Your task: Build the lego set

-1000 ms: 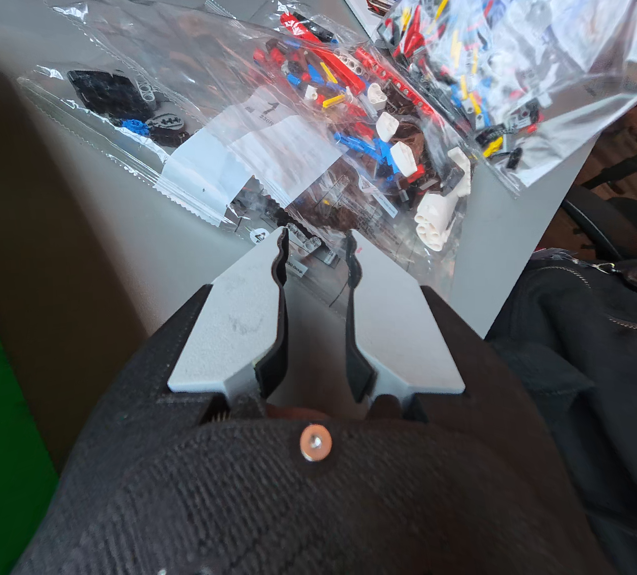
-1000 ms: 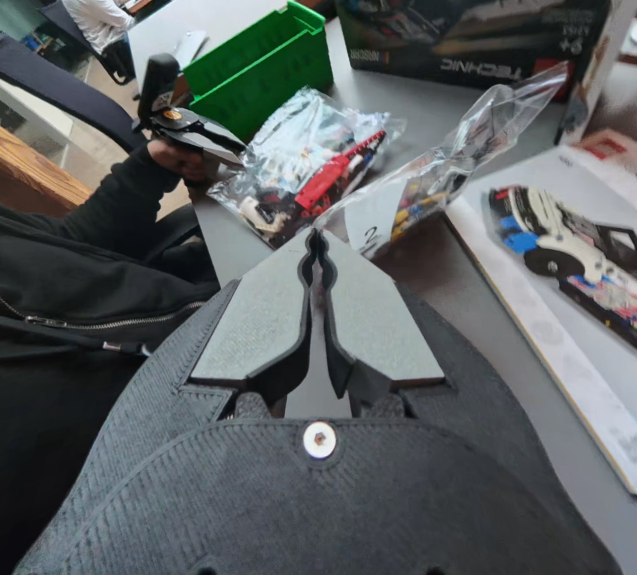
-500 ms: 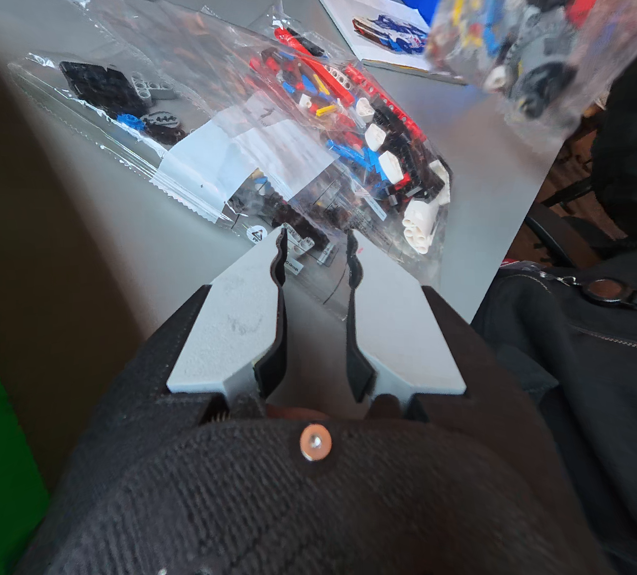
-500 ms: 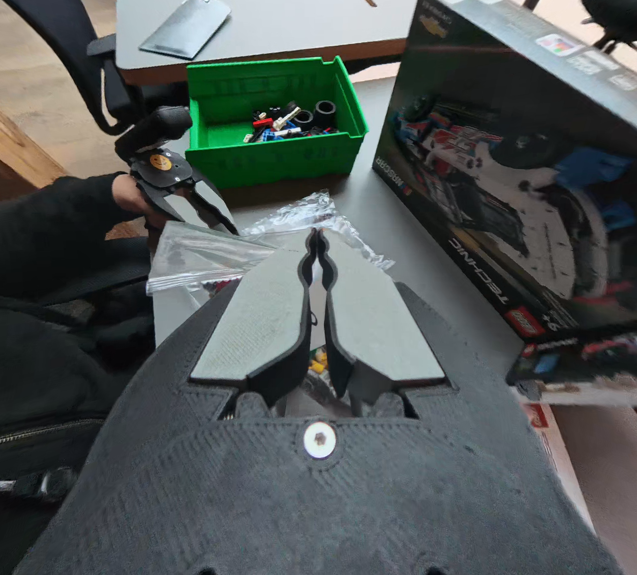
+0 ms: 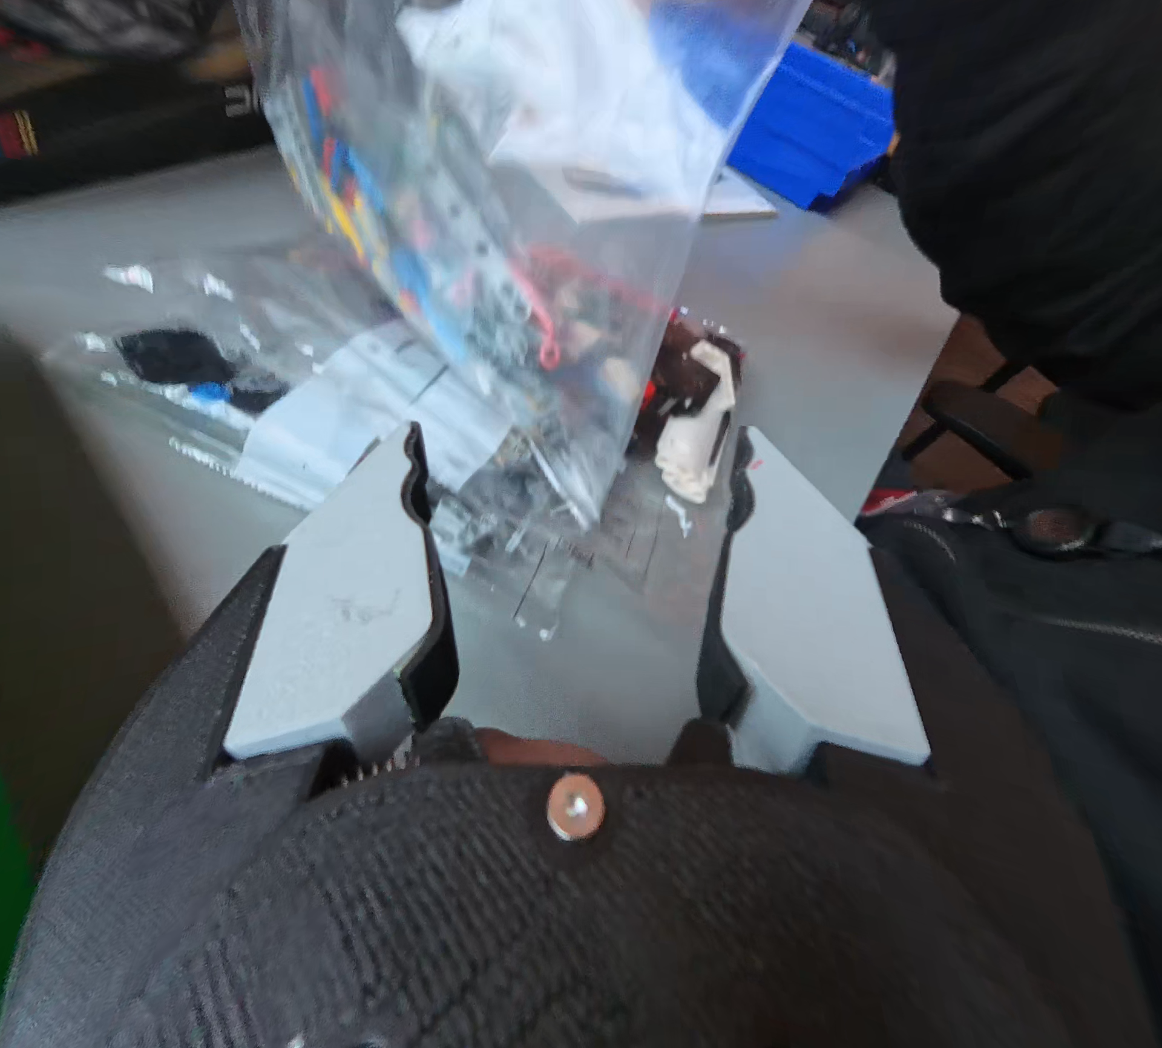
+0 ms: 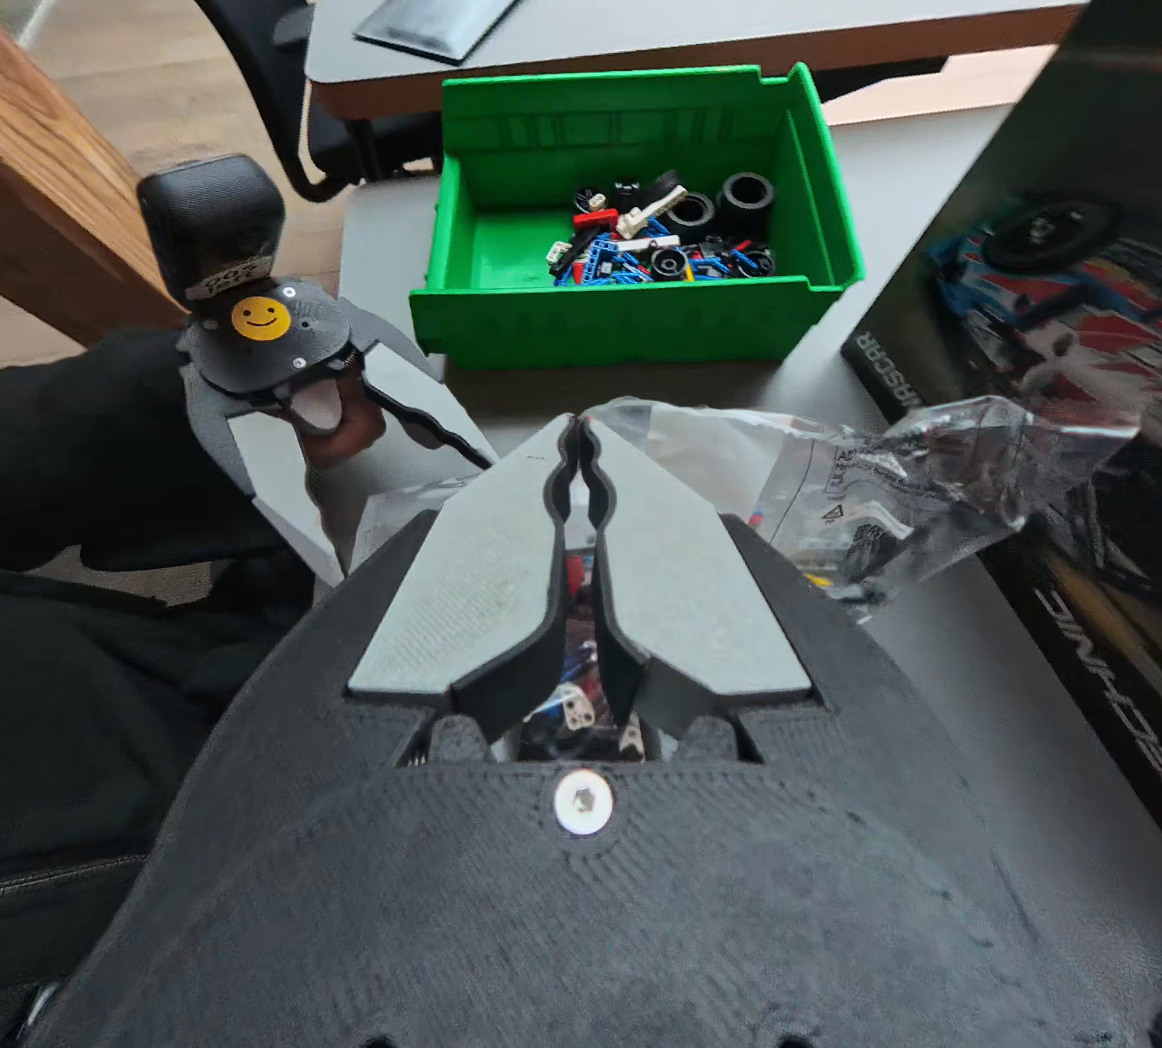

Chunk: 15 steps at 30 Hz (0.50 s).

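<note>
My right gripper (image 6: 575, 427) is shut on the top edge of a clear bag of Lego pieces (image 6: 880, 490); the bag hangs below it, over the grey table. In the left wrist view the same bag (image 5: 503, 138) hangs upright right in front, its bottom corner reaching between the fingers. My left gripper (image 5: 578, 446) is open wide and holds nothing. It also shows in the right wrist view (image 6: 412, 508), just left of the right gripper. Another bag of pieces (image 5: 352, 389) lies on the table behind the hanging one.
A green bin (image 6: 629, 320) with loose pieces and black tyres stands at the table's far edge. The Lego box (image 6: 1037, 326) stands at the right. A small bag with black parts (image 5: 176, 358) and a blue bin (image 5: 811, 138) are farther off. A person's dark sleeve (image 5: 1037, 106) shows at right. There is about 15 cm between the tips of the two grippers.
My right gripper has lifted the bag off the table and carried it over in front of my left gripper. My left gripper has opened wider.
</note>
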### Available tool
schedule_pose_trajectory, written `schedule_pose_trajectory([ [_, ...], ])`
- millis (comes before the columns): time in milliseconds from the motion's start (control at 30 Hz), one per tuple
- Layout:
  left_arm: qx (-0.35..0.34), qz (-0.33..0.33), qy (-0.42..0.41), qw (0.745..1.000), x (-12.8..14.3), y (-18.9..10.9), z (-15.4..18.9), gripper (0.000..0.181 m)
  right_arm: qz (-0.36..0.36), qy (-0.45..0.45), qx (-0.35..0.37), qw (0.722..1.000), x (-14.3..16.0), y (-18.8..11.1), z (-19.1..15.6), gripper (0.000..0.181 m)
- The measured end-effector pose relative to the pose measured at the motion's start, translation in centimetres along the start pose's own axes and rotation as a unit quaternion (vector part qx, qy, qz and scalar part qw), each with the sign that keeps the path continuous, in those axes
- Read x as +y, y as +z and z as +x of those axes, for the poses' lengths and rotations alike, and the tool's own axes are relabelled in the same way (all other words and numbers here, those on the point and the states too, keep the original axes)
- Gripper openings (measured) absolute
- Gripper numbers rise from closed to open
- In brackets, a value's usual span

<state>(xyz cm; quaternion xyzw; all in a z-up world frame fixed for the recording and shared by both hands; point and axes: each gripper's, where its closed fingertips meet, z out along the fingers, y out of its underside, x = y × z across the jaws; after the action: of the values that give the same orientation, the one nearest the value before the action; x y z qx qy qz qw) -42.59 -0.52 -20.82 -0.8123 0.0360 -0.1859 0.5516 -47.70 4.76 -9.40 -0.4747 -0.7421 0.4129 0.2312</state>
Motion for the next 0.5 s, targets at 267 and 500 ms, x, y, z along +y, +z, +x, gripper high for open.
schedule_pose_trajectory([
  [267,-0.154,0.042,0.014,0.987,-0.8,1.6,-3.4,0.008,0.021,-0.022,-0.05,0.998,0.2,2.9,-4.2,0.041],
  [500,-0.139,0.003,-0.035,0.99,1.7,0.2,-3.9,0.02,-0.007,0.045,0.116,0.992,14.5,-10.1,3.1,0.056],
])
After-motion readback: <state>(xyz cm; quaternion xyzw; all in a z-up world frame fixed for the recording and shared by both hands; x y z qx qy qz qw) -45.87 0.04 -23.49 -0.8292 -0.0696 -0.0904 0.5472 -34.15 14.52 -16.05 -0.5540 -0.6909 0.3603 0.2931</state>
